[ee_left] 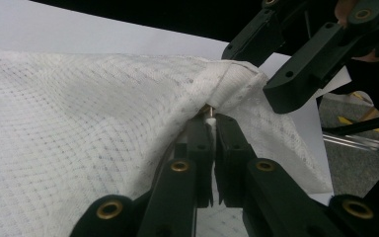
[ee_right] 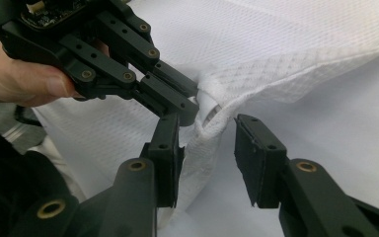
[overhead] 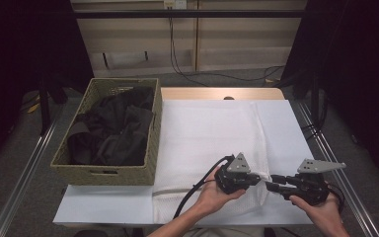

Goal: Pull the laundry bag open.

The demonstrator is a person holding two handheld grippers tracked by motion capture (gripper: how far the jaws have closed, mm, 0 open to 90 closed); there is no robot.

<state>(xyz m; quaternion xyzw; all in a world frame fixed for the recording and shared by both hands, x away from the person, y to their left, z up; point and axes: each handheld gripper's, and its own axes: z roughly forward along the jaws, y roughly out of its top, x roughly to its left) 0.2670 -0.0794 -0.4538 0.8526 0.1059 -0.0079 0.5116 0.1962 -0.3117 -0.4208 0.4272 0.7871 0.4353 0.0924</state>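
a woven basket sits at the far left, touching the left edge of the white mesh cloth, and it is heaped with dark clothing. the cloth itself lies spread over most of the white table, reaching from the basket's side across to the table's right part, with a bare strip of table showing in front of the basket.

right of the basket, over the cloth's near edge, a hand holds the left gripper, its cable trailing back toward the person. in the left gripper view its jaws are pressed together on a bunched corner of the cloth (a small metal bit glints at the pinch, too small to name), and the fabric is lifted into a ridge there.

just right of that, the right gripper points back at the same corner, held by the other hand. in the right gripper view its jaws stand apart, one to each side of the hanging fold of cloth, not closed on it, while the left gripper grips the fold just above.
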